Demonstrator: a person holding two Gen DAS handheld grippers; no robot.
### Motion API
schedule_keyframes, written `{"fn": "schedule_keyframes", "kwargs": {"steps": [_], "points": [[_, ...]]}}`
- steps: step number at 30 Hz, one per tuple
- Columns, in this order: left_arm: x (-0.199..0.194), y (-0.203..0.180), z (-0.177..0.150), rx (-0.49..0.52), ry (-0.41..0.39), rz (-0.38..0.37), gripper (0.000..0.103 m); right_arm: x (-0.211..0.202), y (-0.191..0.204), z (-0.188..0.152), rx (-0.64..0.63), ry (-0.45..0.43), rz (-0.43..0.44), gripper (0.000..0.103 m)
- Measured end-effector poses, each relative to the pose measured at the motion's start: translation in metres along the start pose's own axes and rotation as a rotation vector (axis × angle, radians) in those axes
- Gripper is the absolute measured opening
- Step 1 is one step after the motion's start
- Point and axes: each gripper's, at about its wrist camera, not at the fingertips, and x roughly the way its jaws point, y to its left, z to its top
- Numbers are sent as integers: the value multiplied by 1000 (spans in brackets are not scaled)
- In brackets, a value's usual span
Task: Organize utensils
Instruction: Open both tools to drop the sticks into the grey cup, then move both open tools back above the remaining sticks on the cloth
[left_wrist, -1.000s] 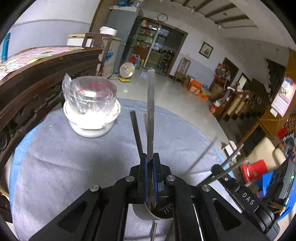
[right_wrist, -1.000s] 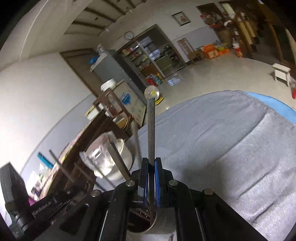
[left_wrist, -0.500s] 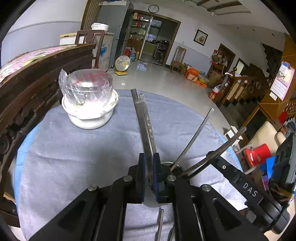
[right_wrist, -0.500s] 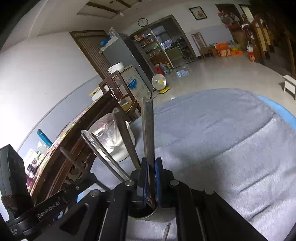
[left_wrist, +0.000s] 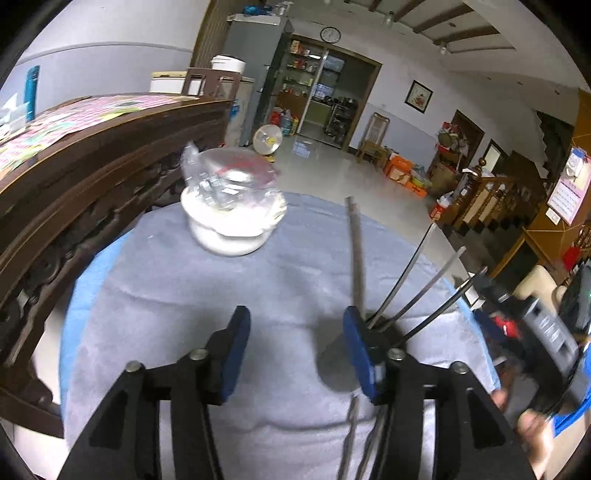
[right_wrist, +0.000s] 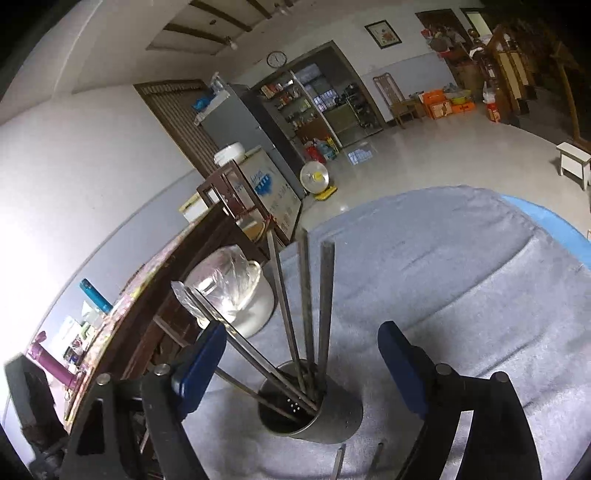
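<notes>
Standing upright, the metal cup (right_wrist: 314, 410) holds several steel utensils (right_wrist: 306, 306).

The left claw (left_wrist: 293, 345) and right claw (right_wrist: 301, 363) have just been opening, nothing between their jaws.

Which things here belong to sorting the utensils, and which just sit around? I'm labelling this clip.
Job: metal holder cup; utensils standing in it; two utensil ends lying near the cup.

Bystanders: white pot with plastic-wrapped glass lid; grey cloth.
</notes>
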Motion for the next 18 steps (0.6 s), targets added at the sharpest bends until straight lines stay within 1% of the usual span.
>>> {"fn": "schedule_keyframes", "kwargs": {"steps": [3,5,7,10,12,13,14,16,18], "points": [[-5,12,-16,4,36,8,57,-26,-2,-1,5,-19,7,87],[-8,21,-31,6,68,20,64,-44,-7,-8,3,-10,-8,89],[-8,28,-53,15,93,35,66,-57,-20,-26,15,43,-65,90],[1,35,-78,31,157,93,66,-56,-48,-62,47,197,-215,90],[10,41,-95,28,211,133,66,-54,-63,-85,75,267,-247,90],[13,42,-100,31,226,151,66,-55,-71,-98,89,291,-262,90],[16,43,-106,39,246,173,66,-57,-77,-111,93,304,-296,90],[19,43,-113,53,264,198,66,-60,-82,-125,80,312,-335,90],[20,42,-118,72,277,221,66,-61,-82,-134,71,316,-345,90]]}}
